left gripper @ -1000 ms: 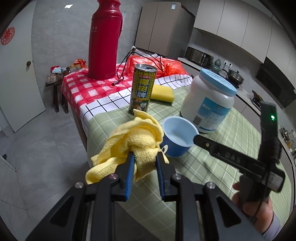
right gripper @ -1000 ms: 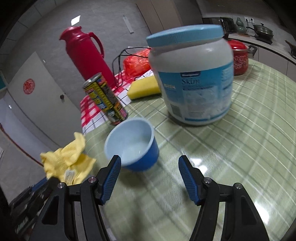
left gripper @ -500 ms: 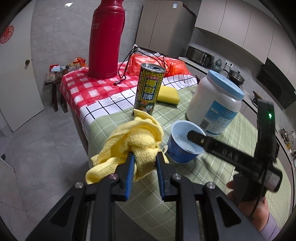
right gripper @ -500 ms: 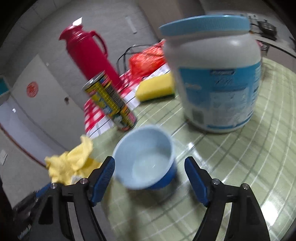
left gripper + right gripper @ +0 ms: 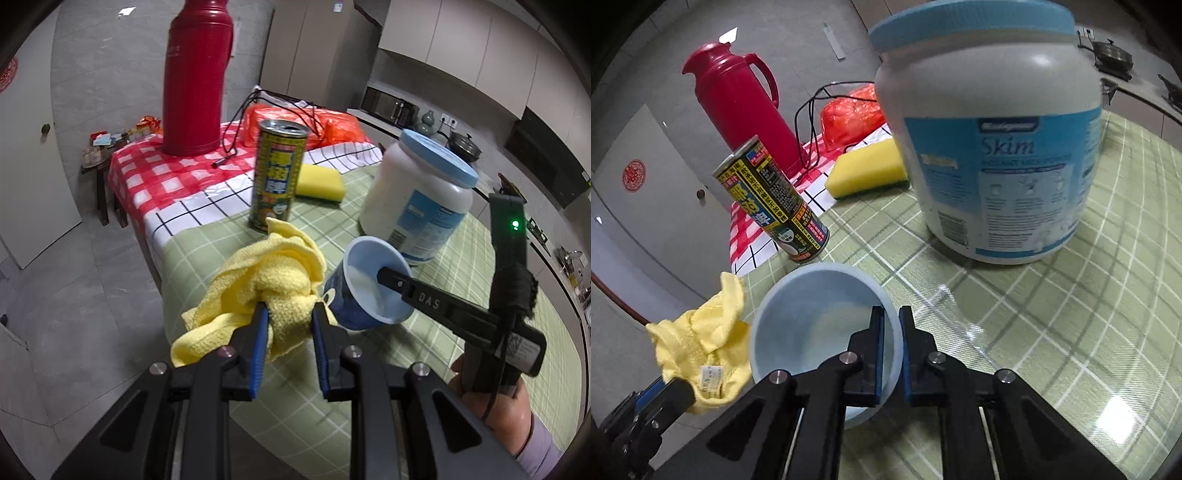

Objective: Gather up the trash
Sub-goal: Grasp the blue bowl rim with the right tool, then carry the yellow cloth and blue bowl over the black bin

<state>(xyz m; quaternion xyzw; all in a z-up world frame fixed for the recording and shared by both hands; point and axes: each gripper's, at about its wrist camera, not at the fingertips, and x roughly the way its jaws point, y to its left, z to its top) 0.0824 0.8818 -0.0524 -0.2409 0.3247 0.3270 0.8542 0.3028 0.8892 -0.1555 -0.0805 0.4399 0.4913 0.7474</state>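
So the right tool (image 5: 892, 325) is pinched narrow on the rim of the blue cup (image 5: 812, 325), one finger inside the cup and the other on the outside wall. From the left wrist view the cup (image 5: 364, 291) looks tipped toward the camera, so you can see its pale inside, and I can't tell if its base is touching the bench (image 5: 461, 273) or just off it. The person's right hand (image 5: 495, 413) shows at the lower right of that view.

The left tool (image 5: 289, 325) is clamped on a bunched-up yellow cloth (image 5: 269, 288), fingers fairly close together with the cloth squeezed between them. The cloth sits just left of the cup, at the near edge of the bench.

Using the cup as the landmark: the big white skim milk jar (image 5: 990, 147) with the light blue lid stands upright right behind it. The drink can (image 5: 772, 203), opened on top, is behind and to the left. A yellow sponge (image 5: 868, 170) lies further back between the can and the jar. Well behind all that is a tall red thermos (image 5: 197, 77) on the red checked part of the cloth, plus an orange plastic bag (image 5: 295, 122) with a black cable (image 5: 236, 122) draped across it.
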